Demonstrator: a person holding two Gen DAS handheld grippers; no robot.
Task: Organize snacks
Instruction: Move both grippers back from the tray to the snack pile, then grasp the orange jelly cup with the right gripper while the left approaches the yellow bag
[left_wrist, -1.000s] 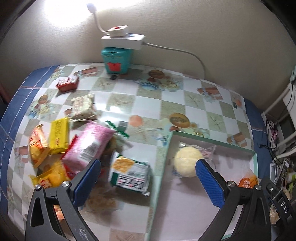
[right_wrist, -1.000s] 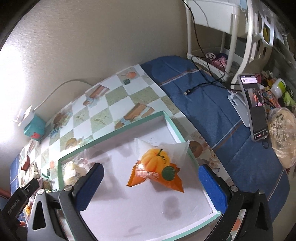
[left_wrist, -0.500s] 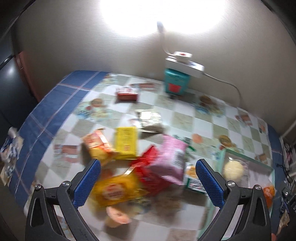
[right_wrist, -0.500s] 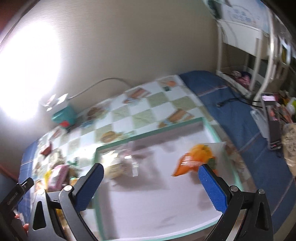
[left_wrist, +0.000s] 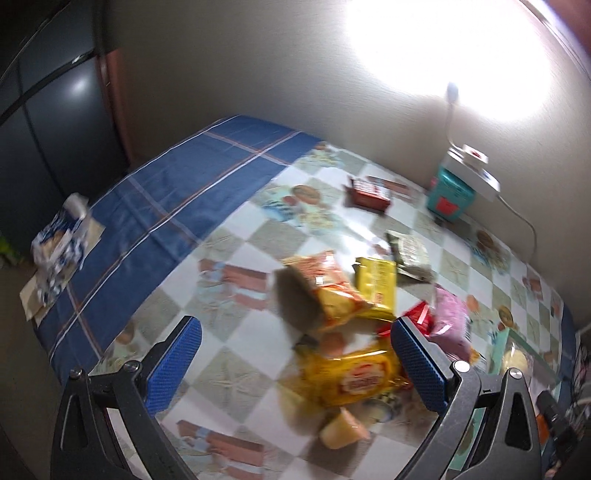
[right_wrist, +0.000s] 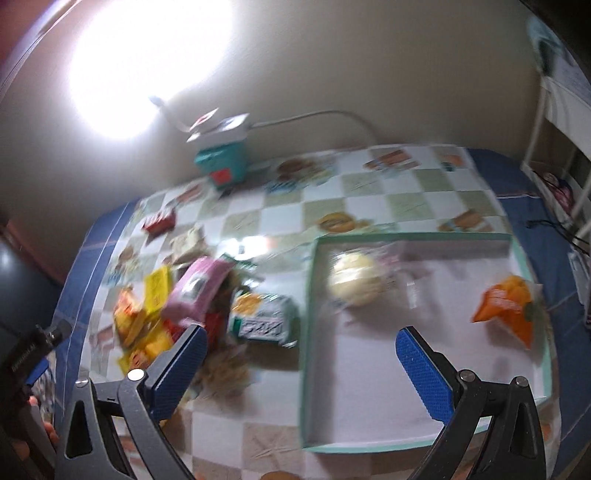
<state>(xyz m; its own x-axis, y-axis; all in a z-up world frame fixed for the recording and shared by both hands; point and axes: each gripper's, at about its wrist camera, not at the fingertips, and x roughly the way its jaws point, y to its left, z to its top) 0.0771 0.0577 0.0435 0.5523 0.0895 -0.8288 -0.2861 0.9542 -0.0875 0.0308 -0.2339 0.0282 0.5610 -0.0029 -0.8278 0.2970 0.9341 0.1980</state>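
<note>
A heap of snack packs lies on the checked tablecloth: a yellow bag (left_wrist: 354, 376), an orange bag (left_wrist: 328, 288), a flat yellow pack (left_wrist: 376, 284), a pink pack (right_wrist: 199, 288) and a green-and-white cracker pack (right_wrist: 264, 321). A teal-rimmed tray (right_wrist: 310, 332) holds a pale round bun (right_wrist: 356, 280) and an orange pumpkin-print pack (right_wrist: 506, 306). My left gripper (left_wrist: 295, 365) hangs open above the table, left of the heap. Over the tray's near left side, my right gripper (right_wrist: 301, 369) is open and empty too.
A teal box (left_wrist: 448, 199) with a white power strip (left_wrist: 472, 173) on top stands against the wall, beside a small red pack (left_wrist: 369, 192). A blue-and-white packet (left_wrist: 59, 240) lies at the table's far left edge. A white shelf (right_wrist: 561, 122) stands to the right.
Both grippers have swung left. The left view has gone from the tray to the snack heap and the blue cloth edge. The right view now takes in the heap beside the tray.
</note>
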